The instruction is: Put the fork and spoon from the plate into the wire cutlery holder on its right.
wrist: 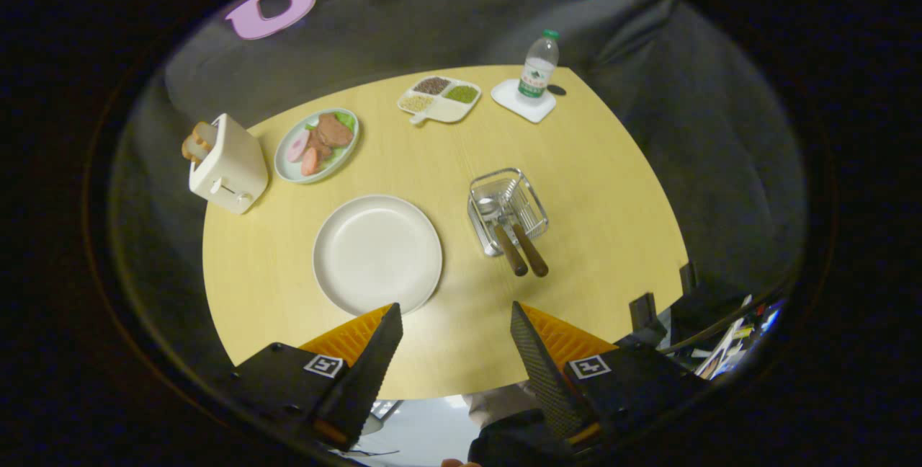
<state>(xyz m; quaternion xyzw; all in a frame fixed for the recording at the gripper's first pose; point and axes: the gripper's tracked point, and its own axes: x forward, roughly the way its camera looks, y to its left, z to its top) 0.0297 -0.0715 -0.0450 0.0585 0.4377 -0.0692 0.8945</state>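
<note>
Resting in the wire cutlery holder [508,209] right of centre, both brown-handled utensils [520,249] have left the plate [377,253]; the task looks finished. At bottom centre the gripper [457,337] hangs released, grasping nothing.

Two plates [377,253] [318,145], one toaster [227,164], one divided tray [439,99], one bottle [539,68], one wire holder [507,209], seemingly two utensils [510,249] [530,249].

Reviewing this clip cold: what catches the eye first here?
The bare white plate just ahead of the open gripper, jaws wide apart and holding nothing. To its right, the wire cutlery holder already carries both wooden-handled utensils, handles sticking out toward the gripper.
</note>
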